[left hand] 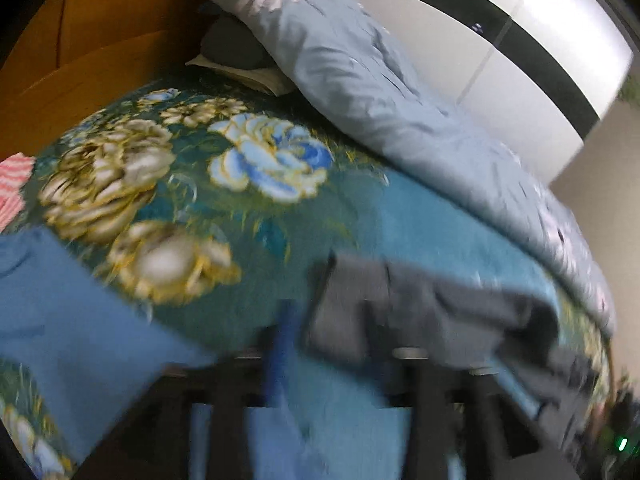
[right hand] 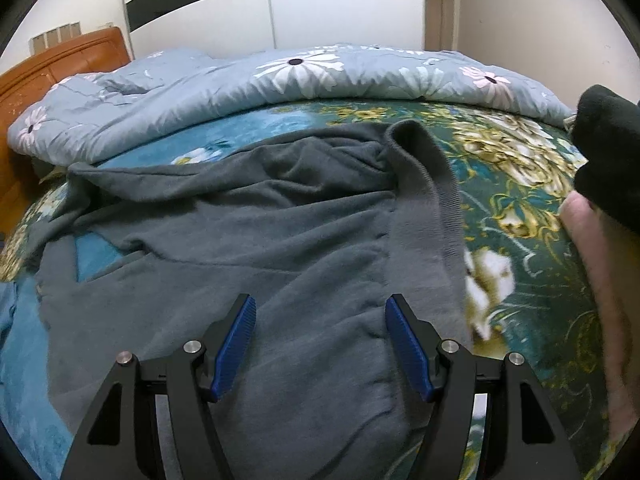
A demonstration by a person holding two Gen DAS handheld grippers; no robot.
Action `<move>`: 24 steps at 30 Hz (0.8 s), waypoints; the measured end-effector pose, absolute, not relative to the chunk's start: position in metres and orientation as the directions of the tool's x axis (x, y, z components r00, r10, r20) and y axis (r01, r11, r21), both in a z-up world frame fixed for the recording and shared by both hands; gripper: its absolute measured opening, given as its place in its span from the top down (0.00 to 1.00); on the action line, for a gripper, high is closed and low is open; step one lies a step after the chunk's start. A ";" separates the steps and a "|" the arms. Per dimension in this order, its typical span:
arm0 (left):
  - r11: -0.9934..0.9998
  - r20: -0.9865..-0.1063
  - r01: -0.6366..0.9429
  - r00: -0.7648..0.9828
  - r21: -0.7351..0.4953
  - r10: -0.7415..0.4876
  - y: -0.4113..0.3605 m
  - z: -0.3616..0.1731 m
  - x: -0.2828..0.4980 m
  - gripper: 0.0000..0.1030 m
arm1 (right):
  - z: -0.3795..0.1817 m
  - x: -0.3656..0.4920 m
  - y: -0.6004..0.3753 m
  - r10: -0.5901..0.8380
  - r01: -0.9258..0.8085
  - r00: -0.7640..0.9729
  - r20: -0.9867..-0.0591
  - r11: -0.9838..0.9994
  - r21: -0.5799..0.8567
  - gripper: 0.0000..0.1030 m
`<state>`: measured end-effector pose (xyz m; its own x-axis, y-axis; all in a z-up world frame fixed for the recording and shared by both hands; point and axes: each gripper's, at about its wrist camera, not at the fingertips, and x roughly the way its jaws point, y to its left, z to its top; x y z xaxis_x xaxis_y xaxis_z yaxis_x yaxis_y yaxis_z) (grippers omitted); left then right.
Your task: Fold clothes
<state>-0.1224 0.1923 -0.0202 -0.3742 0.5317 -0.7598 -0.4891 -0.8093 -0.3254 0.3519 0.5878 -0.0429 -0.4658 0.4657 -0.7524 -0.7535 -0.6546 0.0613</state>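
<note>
Dark grey knit sweater (right hand: pixel 256 240) lies spread on the teal floral bedspread (right hand: pixel 520 208), directly ahead of the right gripper (right hand: pixel 320 344). Pale blue daisy-print quilt (right hand: pixel 280 80) bunched behind it. Orange wooden headboard (right hand: pixel 60 68) far left; white wardrobe doors (right hand: pixel 340 12) behind the bed.

1 grey garment (right hand: pixel 248 240), 1 blue garment (left hand: pixel 72 320), 1 striped cloth (left hand: pixel 14 184), 1 quilt (right hand: pixel 280 80).

No readable writing in either view.
The grey garment (right hand: pixel 248 240) carries no visible label or brand; the flowered bedspread (right hand: pixel 520 208) and pale quilt (right hand: pixel 240 88) show patterns only; the wardrobe (right hand: pixel 340 12) bears no sign; the left view is too blurred to read.
</note>
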 end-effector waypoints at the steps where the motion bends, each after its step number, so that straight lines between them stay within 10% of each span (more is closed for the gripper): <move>1: -0.804 -0.767 -0.504 -0.364 -0.315 0.528 0.189 -0.024 -0.106 0.37 | -0.043 0.352 0.585 0.460 -0.751 -0.470 -0.753 -0.656 0.068 0.33; 24: -0.836 -0.801 -0.436 -0.337 -0.333 0.495 0.143 -0.077 -0.037 0.37 | -0.032 0.387 0.547 0.392 -0.732 -0.526 -0.754 -0.660 0.168 0.33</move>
<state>-0.0374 0.1432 -0.0769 -0.3366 0.4947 -0.8012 -0.4355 -0.8362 -0.3333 0.3873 0.5470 -0.0321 -0.5264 0.3924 -0.7543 -0.7324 -0.6598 0.1679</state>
